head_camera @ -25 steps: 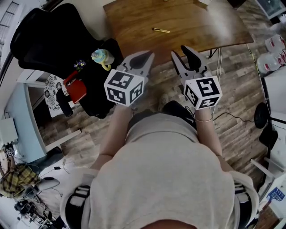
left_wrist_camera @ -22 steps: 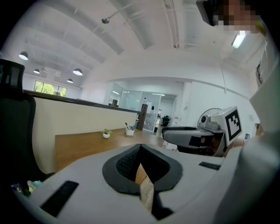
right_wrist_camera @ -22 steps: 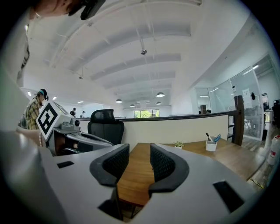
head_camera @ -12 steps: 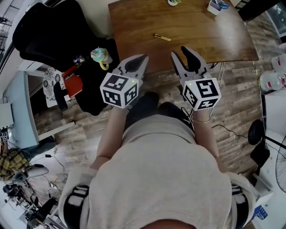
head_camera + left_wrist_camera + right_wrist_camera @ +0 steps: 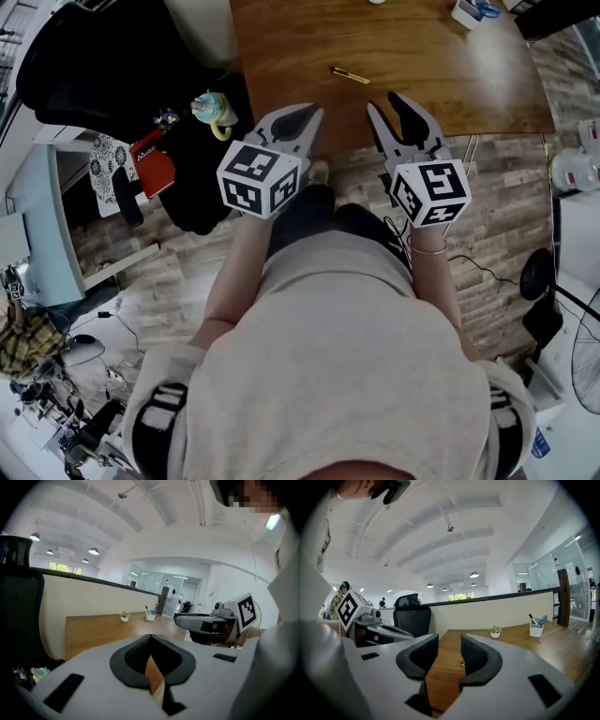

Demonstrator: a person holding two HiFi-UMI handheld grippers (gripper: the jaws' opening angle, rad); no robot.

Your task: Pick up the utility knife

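Knife: I see the knife [image 5: 350, 75], yellow and slim, lying flat on the bare wood of the worktop [image 5: 431, 66]. It is towards the near edge, ahead of both tools and touched by neither.
Knife from the right: in the right gripper view a small yellowish sliver [image 5: 462, 664] shows beside the right-hand pad. It is well beyond the jaws and too small for me to be sure of.
Left tool: the left tool [image 5: 302, 114] hovers over the near edge of the worktop. In its own view [image 5: 149, 637] the pads meet at the tips, leaving only a thin wedge of wood visible lower down. It holds nothing.
Right tool: the right tool [image 5: 389, 105] hovers beside it at about the same height. In its own view [image 5: 449, 641] the jaws stand apart by a moderate gap. Only the wood surface shows between them.
Cup: a white cup [image 5: 536, 629] stands at the far right of the worktop, well apart from the knife. A dark pen and something blue stick up out of it. I cannot make out the blue item.
Pot: a small white pot [image 5: 495, 633] with a green plant in it stands to the left of the cup, at the far side.
Chair: a black chair [image 5: 103, 66] stands to the left of the worktop.
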